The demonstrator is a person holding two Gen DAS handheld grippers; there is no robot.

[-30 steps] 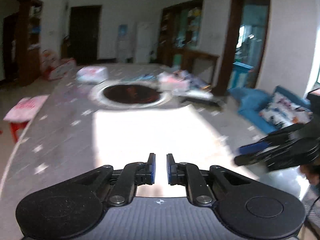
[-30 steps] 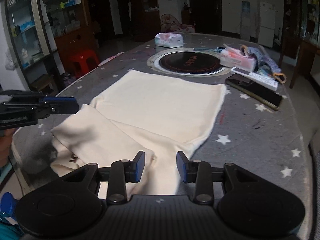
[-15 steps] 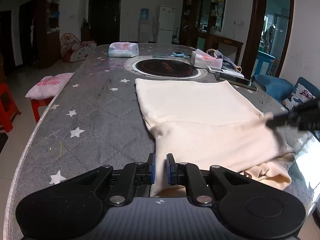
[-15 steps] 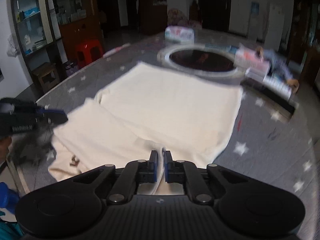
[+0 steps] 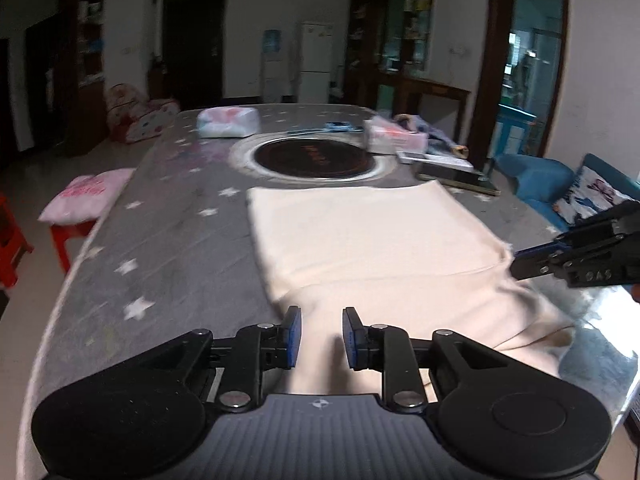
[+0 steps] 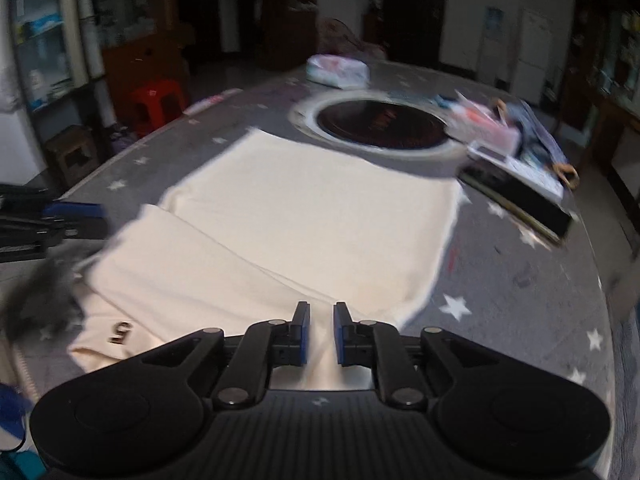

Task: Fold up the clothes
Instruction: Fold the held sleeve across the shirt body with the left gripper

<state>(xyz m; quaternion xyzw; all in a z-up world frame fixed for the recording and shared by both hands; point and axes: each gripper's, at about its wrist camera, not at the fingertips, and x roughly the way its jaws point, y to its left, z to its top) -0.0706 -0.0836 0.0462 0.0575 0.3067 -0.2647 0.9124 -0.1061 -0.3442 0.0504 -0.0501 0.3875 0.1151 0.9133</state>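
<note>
Cream garment (image 5: 372, 240), part-folded, flat on star-print table (image 5: 168, 240) short of round hob (image 5: 320, 158).

Soft, light, limp knit; likely to sag and drag if lifted at one point, so best taken at near edge or corners, both sides together. Left gripper (image 5: 320, 338) opening, jaws parted over near fold, pads clear of cloth. Right gripper (image 6: 321, 334) opening likewise, narrow gap, cloth between pads but apparently unpinched.

Cream garment (image 5: 372, 240) on grey, white-starred tablecloth (image 5: 160, 248); pink cushion (image 5: 86, 198)
</note>
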